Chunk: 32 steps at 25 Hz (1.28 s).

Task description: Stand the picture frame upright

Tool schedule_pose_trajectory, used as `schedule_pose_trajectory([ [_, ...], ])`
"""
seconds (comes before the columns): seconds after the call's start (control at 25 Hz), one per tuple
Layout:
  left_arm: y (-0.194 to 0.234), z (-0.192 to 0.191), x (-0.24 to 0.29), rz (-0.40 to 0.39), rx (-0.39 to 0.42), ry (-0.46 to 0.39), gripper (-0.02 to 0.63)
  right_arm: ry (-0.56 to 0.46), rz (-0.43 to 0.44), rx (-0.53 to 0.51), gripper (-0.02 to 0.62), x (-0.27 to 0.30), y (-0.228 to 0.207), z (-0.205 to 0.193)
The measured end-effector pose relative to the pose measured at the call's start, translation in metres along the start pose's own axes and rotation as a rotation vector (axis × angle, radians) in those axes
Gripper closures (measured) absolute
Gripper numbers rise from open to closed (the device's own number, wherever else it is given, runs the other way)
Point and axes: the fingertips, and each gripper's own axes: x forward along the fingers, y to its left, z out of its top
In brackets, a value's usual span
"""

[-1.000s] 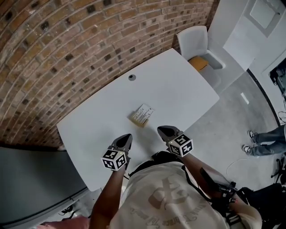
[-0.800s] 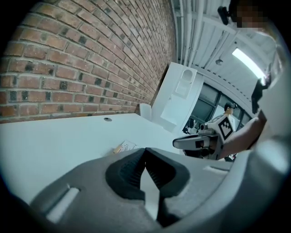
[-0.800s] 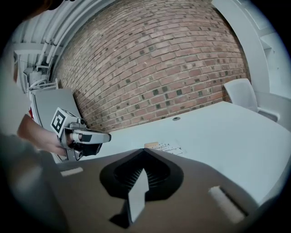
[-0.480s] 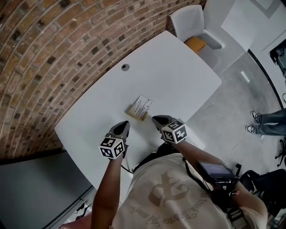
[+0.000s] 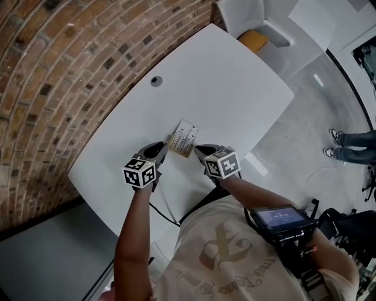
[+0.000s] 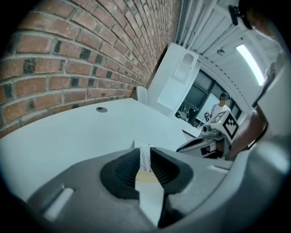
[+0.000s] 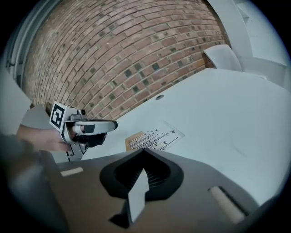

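The picture frame (image 5: 184, 139) lies flat on the white table (image 5: 235, 94), a wooden-edged rectangle with a white printed face. My left gripper (image 5: 162, 147) is at the frame's near left corner. Its jaws are opening, with a narrow gap between them. Through that gap, the left gripper view shows the frame (image 6: 142, 159) lying just ahead of the left gripper (image 6: 144, 151), not pinched. My right gripper (image 5: 198, 150) is shut and empty just short of the frame's near right corner. In the right gripper view, the frame (image 7: 152, 138) lies ahead of the right gripper (image 7: 143, 152).
A brick wall (image 5: 70, 64) runs along the table's far side. A round cable hole (image 5: 155, 80) sits near that edge. A white chair (image 5: 252, 14) with an orange cushion stands at the far corner. A person's legs (image 5: 352, 147) stand on the floor to the right.
Both grippers have moved forward across the table and now stand at the frame's near edge. The left jaws have parted a little.
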Motion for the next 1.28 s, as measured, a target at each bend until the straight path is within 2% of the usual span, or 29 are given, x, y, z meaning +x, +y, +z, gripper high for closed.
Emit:
schedule_pose_trajectory([
  [0.16, 0.009, -0.002, 0.019, -0.028, 0.030, 0.115, 0.484, 0.035, -0.016, 0.030, 0.548, 0.010, -0.003, -0.002],
  [0.28, 0.014, -0.006, 0.034, -0.060, 0.011, 0.184, 0.457, 0.064, -0.039, 0.056, 0.500, 0.015, -0.011, -0.005],
  [0.36, 0.017, -0.014, 0.044, -0.087, -0.017, 0.255, 0.423, 0.080, -0.049, 0.103, 0.469, 0.019, -0.015, -0.006],
  [0.52, 0.020, -0.029, 0.058, -0.116, -0.064, 0.395, 0.353, 0.113, -0.009, 0.254, 0.379, 0.029, -0.014, -0.012],
  [0.72, 0.025, -0.035, 0.067, -0.112, -0.109, 0.494, 0.351, 0.174, 0.004, 0.378, 0.374, 0.041, -0.015, -0.023],
  [0.92, 0.026, -0.049, 0.068, -0.091, -0.124, 0.574, 0.351, 0.182, 0.025, 0.457, 0.380, 0.051, -0.013, -0.025],
  [1.28, 0.021, -0.050, 0.072, -0.110, -0.134, 0.607, 0.357, 0.196, 0.026, 0.505, 0.405, 0.054, -0.015, -0.024],
])
